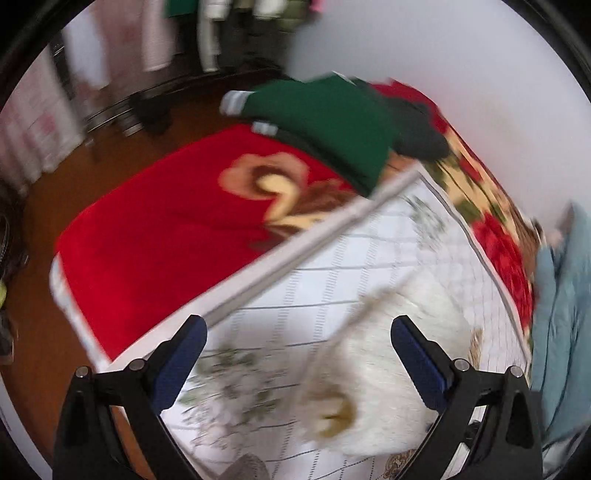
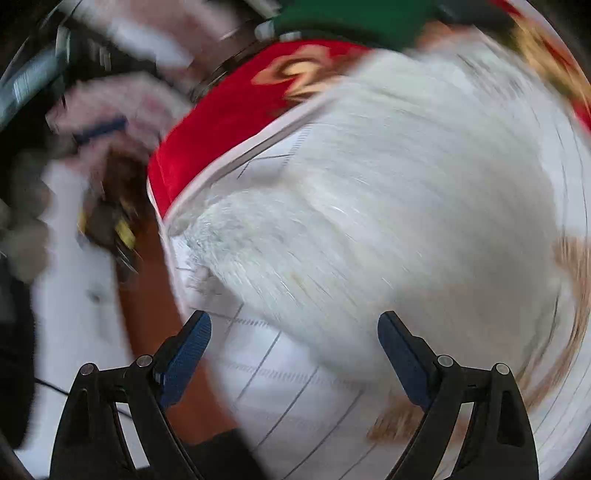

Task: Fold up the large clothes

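Left wrist view: the left tool (image 1: 299, 347) has its two blue-padded fingers (image 1: 177, 363) spread wide with nothing between them. Below it lies one white fluffy garment (image 1: 391, 354) on a white checked quilt (image 1: 332, 266) spread over the bed. The garment is blurred; its long axis seems to run from near the right finger toward the lower middle of the frame, where a yellowish patch shows. Beyond the quilt's edge is one red blanket (image 1: 159, 236) with a floral motif. One folded green garment (image 1: 332, 122) sits at the far end of the bed, with a dark one just beside it. One light blue cloth (image 1: 561, 317) hangs at the right edge.

Right wrist view: heavy motion blur. The right tool (image 2: 295, 343) is likewise wide open and holds nothing. The white fluffy garment (image 2: 388, 221) fills most of the frame above the fingers; which way it points I cannot tell. The checked quilt (image 2: 295, 387), red blanket (image 2: 229, 122) and green garment (image 2: 351, 18) show around it.
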A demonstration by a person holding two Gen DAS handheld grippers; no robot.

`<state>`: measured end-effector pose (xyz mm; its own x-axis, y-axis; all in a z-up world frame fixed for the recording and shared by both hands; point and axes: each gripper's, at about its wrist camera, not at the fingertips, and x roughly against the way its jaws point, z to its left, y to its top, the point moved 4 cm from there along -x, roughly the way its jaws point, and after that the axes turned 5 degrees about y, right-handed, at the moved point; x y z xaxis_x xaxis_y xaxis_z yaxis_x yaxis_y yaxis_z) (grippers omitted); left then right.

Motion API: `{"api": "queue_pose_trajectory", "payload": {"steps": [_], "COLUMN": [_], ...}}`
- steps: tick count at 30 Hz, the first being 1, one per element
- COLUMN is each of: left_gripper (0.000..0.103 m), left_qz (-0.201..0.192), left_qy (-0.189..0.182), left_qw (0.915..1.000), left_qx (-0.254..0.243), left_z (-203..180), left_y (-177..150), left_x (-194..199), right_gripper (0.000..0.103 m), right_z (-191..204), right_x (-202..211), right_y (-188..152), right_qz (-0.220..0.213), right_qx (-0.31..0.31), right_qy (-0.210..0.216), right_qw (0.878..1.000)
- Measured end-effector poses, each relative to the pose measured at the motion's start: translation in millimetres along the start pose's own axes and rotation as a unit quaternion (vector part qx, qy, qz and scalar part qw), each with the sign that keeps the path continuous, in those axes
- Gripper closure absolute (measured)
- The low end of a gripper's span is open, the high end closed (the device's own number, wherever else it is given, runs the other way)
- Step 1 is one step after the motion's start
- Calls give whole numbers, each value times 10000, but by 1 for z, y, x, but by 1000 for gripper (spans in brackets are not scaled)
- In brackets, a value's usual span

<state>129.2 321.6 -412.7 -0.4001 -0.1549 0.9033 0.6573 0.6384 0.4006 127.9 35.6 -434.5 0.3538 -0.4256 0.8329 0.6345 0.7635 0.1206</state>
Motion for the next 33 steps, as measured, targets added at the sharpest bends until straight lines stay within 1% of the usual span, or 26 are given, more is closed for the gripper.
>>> {"api": "queue_pose_trajectory", "payload": {"steps": [1, 2, 4, 5, 7, 9, 10, 11, 13, 15, 16, 17, 18, 19, 20, 23, 24, 25, 26, 27, 28, 29, 30, 31, 32, 33], "left_gripper": [1, 1, 1, 1, 1, 1, 1, 1, 0, 0, 0, 0, 0, 0, 0, 1, 1, 1, 1, 1, 1, 1, 1, 1, 1, 1], "left_qz": [51, 113, 321, 464, 806, 1049, 1143, 1252, 1457, 1628, 1725, 1849, 1938, 1932, 1958, 1592, 1373, 1237, 1034, 870, 743, 603, 491, 428, 398, 371], "left_qy": [-65, -51, 193, 383, 704, 880, 929, 1001, 983, 1009, 1050, 1103, 1115, 1096, 1151, 1128, 1058, 1030, 969, 909, 844, 774, 741, 713, 697, 753], "left_qw": [9998, 9994, 9960, 9927, 9847, 9799, 9788, 9775, 9768, 9749, 9730, 9703, 9690, 9696, 9690, 9768, 9816, 9840, 9870, 9892, 9908, 9923, 9929, 9932, 9932, 9926], "left_qx": [-154, -336, -807, -1048, -1375, -1451, -1421, -1372, -1225, -1131, -1120, -1103, -1056, -1022, -975, -881, -799, -769, -752, -746, -749, -761, -786, -819, -848, -875], "left_z": [-13, -26, -47, -54, -56, -47, -40, -34, -23, -16, -13, -10, -7, -6, -6, -6, -9, -12, -19, -27, -32, -41, -49, -58, -65, -71], "left_y": [-2, -7, -25, -39, -77, -112, -127, -139, -158, -172, -178, -184, -186, -184, -181, -150, -130, -119, -98, -82, -69, -53, -38, -24, -12, -7], "left_x": [-10, -22, -53, -70, -99, -115, -120, -124, -126, -128, -131, -133, -131, -125, -117, -81, -67, -62, -56, -55, -56, -59, -66, -76, -88, -100], "right_gripper": [10, 10, 10, 10, 10, 10, 10, 10, 11, 9, 1, 0, 0, 0, 0, 2, 5, 25, 46, 87, 92, 92, 92, 92, 92, 96], "right_z": [-18, -33, -72, -88, -118, -134, -136, -136, -136, -136, -139, -145, -150, -153, -151, -138, -134, -129, -123, -120, -116, -110, -105, -102, -101, -104], "right_x": [16, 27, 46, 50, 53, 44, 38, 29, 11, -19, -36, -47, -53, -52, -46, -9, 0, 12, 20, 23, 25, 24, 20, 10, -1, -15], "right_y": [-7, -8, -12, -12, -9, 2, 4, 4, 4, -4, -10, -16, -17, -15, -14, -11, -11, -9, -6, -4, 2, 12, 21, 37, 46, 55], "right_qz": [-127, -245, -524, -627, -764, -772, -733, -595, -328, 151, 323, 388, 409, 442, 426, 10, -109, -255, -366, -408, -446, -521, -565, -577, -462, -284], "right_qx": [-492, -817, -1537, -1760, -2170, -2331, -2306, -2233, -2105, -1975, -1950, -2091, -2272, -2395, -2389, -2276, -2245, -2204, -2155, -2156, -2187, -2156, -2097, -1991, -1908, -1904], "right_qy": [152, 211, 148, 88, -98, -118, -141, -275, -412, -768, -871, -816, -627, -501, -494, -475, -408, -364, -316, -213, -9, 255, 353, 328, 220, 18], "right_qw": [9986, 9961, 9866, 9823, 9731, 9693, 9702, 9725, 9762, 9772, 9764, 9737, 9710, 9686, 9688, 9726, 9736, 9744, 9753, 9754, 9748, 9748, 9755, 9777, 9803, 9813]}}
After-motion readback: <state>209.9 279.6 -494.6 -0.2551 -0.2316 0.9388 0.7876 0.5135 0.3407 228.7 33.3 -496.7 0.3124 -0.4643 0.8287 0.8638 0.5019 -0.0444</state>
